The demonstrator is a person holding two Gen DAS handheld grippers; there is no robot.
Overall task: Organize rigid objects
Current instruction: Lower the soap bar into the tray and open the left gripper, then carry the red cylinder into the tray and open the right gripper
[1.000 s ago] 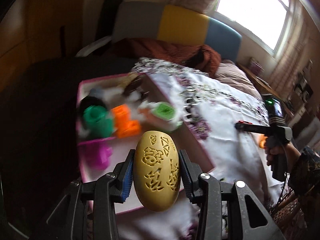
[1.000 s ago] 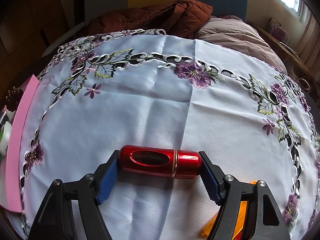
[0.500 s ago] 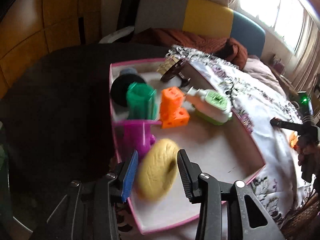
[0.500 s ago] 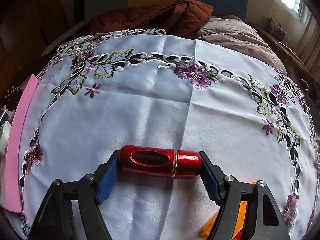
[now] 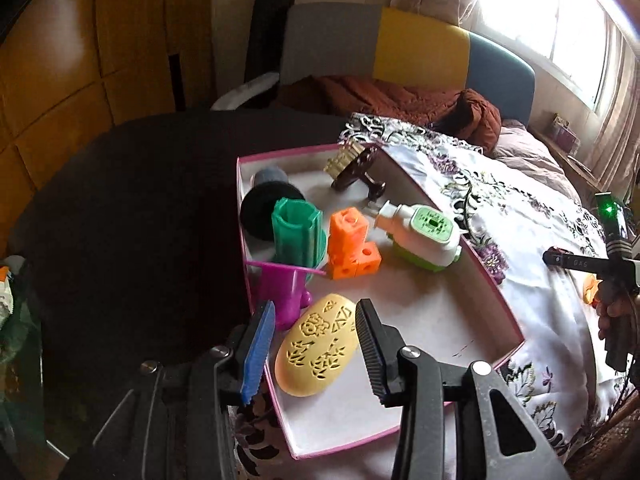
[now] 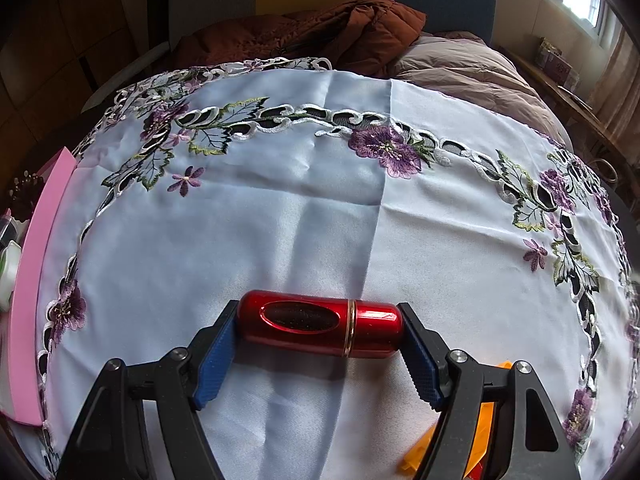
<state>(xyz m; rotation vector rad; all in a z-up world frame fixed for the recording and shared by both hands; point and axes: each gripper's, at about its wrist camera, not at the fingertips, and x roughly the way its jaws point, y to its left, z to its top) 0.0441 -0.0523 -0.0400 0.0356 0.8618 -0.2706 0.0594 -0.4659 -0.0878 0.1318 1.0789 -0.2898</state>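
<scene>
Embroidered tablecloth (image 6: 280,220) covers bed; pink box (image 5: 492,292) alongside.

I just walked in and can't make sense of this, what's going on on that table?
A person is sorting small objects into a pink-edged cardboard box on the embroidered white tablecloth. The left gripper is over the box with a carved yellow egg-shaped piece between its fingers; whether they press on it is unclear. The right gripper is clamped on a glossy red metal cylinder above the cloth.
</scene>
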